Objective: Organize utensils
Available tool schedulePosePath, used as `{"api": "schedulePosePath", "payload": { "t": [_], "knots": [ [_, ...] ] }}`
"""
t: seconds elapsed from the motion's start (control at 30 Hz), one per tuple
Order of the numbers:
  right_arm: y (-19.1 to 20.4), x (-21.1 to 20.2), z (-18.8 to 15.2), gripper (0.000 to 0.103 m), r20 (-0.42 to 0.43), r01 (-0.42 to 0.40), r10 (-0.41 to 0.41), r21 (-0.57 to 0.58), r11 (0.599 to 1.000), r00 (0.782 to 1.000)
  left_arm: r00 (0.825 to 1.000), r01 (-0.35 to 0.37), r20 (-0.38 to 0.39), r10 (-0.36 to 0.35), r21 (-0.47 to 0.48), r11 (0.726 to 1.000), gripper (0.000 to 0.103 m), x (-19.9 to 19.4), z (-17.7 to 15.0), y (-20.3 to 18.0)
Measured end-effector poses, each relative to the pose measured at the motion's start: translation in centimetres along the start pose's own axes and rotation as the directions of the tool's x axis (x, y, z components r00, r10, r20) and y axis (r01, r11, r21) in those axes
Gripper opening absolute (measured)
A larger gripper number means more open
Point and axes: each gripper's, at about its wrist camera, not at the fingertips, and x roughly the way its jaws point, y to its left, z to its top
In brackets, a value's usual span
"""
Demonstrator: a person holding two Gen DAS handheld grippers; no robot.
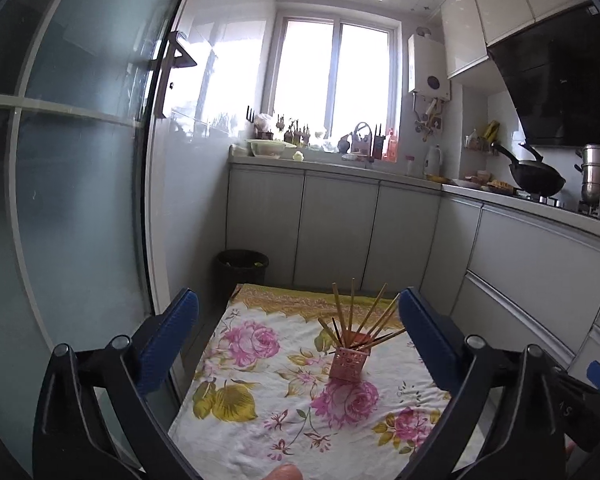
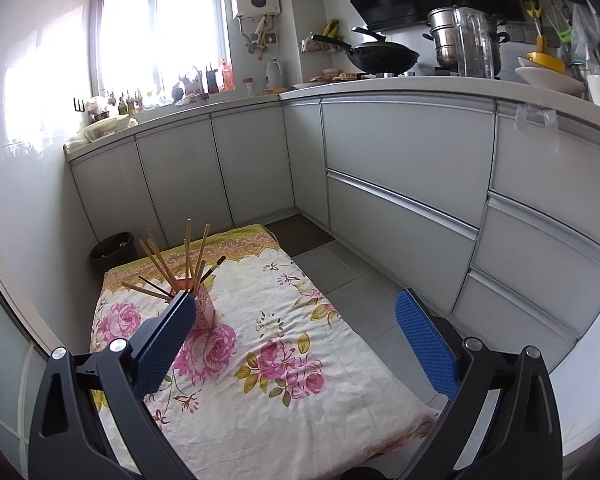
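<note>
A pink perforated holder (image 1: 349, 365) stands upright on a floral cloth (image 1: 260, 412), with several wooden chopsticks (image 1: 354, 312) fanning out of its top. My left gripper (image 1: 300, 340) is open above the near half of the cloth, and the holder lies ahead between its blue pads (image 1: 168, 344). In the right wrist view the same holder (image 2: 204, 308) sits partly behind the left blue pad (image 2: 164, 344), its chopsticks (image 2: 172, 264) splayed. My right gripper (image 2: 296, 344) is open and holds nothing, hanging over the cloth (image 2: 284, 400).
A black waste bin (image 1: 242, 266) stands beyond the cloth's far left corner. Grey cabinets (image 2: 400, 184) line the back and right, with a wok (image 2: 380, 58) and pots on the counter. A glass door (image 1: 72, 200) runs along the left. Bare floor tiles (image 2: 340, 272) lie right of the cloth.
</note>
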Motion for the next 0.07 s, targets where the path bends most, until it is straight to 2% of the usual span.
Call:
{"api": "schedulePosePath", "payload": {
  "t": [0.07],
  "knots": [
    [0.06,-0.08,-0.01,0.097,0.001,-0.003,0.003,0.001,1.0,1.0,1.0,-0.001,-0.023,0.001,0.013,1.0,0.096,0.39,-0.11,-0.14]
  ]
}}
